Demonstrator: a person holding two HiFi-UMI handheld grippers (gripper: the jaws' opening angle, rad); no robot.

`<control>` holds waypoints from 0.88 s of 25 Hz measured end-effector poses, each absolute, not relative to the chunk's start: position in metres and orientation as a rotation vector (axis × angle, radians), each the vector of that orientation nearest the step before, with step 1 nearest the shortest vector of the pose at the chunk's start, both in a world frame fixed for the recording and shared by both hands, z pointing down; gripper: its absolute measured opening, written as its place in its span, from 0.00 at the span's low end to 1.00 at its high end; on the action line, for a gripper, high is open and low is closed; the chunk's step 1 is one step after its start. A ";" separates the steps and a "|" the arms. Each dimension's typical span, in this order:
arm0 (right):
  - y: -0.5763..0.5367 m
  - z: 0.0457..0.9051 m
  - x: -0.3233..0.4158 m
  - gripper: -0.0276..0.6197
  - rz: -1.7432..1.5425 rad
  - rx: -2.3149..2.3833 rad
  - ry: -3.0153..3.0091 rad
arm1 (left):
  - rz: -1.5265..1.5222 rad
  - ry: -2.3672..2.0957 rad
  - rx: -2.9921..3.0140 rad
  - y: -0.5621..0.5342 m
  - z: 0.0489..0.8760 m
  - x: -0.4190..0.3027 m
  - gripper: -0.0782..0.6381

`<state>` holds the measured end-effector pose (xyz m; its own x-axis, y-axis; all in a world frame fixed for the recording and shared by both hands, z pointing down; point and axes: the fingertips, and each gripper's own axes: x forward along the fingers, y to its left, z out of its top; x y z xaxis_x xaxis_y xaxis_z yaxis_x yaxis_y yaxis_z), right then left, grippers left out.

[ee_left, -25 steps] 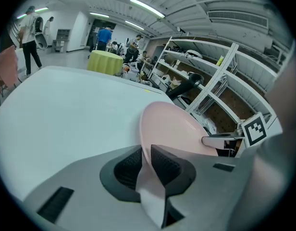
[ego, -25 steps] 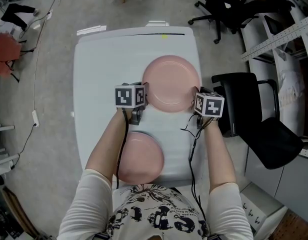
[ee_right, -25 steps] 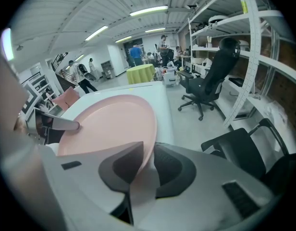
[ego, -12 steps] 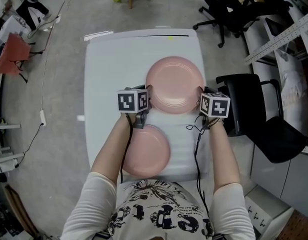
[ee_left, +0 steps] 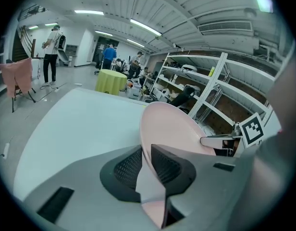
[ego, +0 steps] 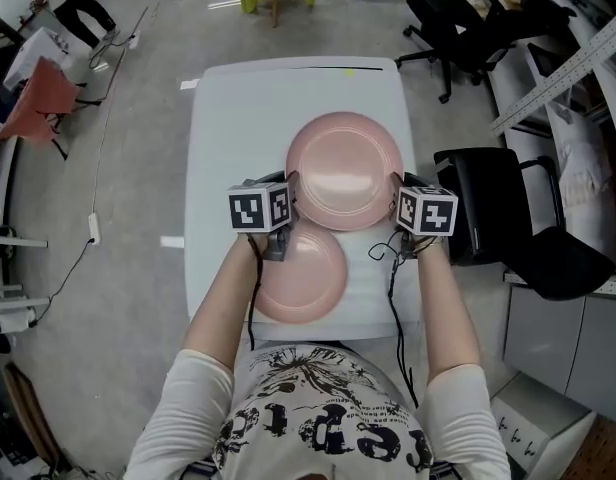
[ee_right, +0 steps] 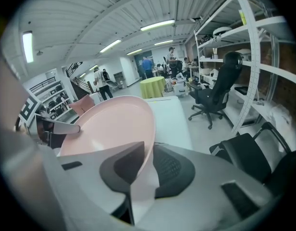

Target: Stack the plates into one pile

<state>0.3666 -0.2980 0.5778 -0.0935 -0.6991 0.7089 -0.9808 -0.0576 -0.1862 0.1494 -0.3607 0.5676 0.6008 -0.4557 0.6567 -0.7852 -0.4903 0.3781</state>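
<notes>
Across the middle of the head view a white table (ego: 228,148) is seen lengthwise, with a black office chair (ego: 508,218) stood just beside its right edge. Two pink plates are found over the tabletop. The far plate (ego: 344,171) is held by both grippers and is seen off the table surface in the gripper views; its near edge overlaps the far edge of the near plate (ego: 303,278), which lies flat on the table close to the person. Whether the two plates touch cannot be told. The left gripper (ego: 289,193) is clenched on the far plate's left rim, the thin edge being pinched between its dark ribbed pads. The right gripper (ego: 399,193) is set on the opposite rim; its jaws have just been closing, and the rim is gripped between them. Each gripper is carried by a bare forearm, and a marker cube is borne on top of each.
</notes>
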 end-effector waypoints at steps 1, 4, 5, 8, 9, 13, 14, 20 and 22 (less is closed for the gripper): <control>-0.291 0.573 0.361 0.14 0.948 1.784 -1.834 | 0.627 -0.987 2.158 -0.352 0.564 0.144 0.19; -0.265 0.563 0.346 0.14 0.924 1.778 -1.848 | 0.603 -1.009 2.157 -0.323 0.555 0.127 0.19; -0.254 0.561 0.340 0.14 0.921 1.774 -1.852 | 0.594 -1.013 2.154 -0.312 0.552 0.121 0.19; -0.226 0.556 0.322 0.14 0.927 1.757 -1.866 | 0.571 -1.021 2.152 -0.282 0.543 0.103 0.19; -0.216 0.556 0.317 0.14 0.931 1.753 -1.870 | 0.568 -1.024 2.154 -0.273 0.542 0.098 0.19; -0.178 0.559 0.296 0.14 0.937 1.732 -1.877 | 0.570 -1.042 2.142 -0.231 0.546 0.076 0.19; -0.169 0.561 0.289 0.14 0.937 1.724 -1.878 | 0.568 -1.048 2.135 -0.222 0.548 0.069 0.19; -0.133 0.569 0.253 0.14 0.939 1.664 -1.894 | 0.567 -1.096 2.089 -0.176 0.559 0.031 0.19; -0.124 0.573 0.241 0.14 0.948 1.645 -1.894 | 0.575 -1.107 2.069 -0.163 0.564 0.018 0.19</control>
<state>0.2411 -0.1239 0.5732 -0.1829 -0.6643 0.7248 -0.9783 0.0497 -0.2013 0.0184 -0.1629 0.5639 0.5336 -0.5281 0.6606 -0.8442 -0.3806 0.3775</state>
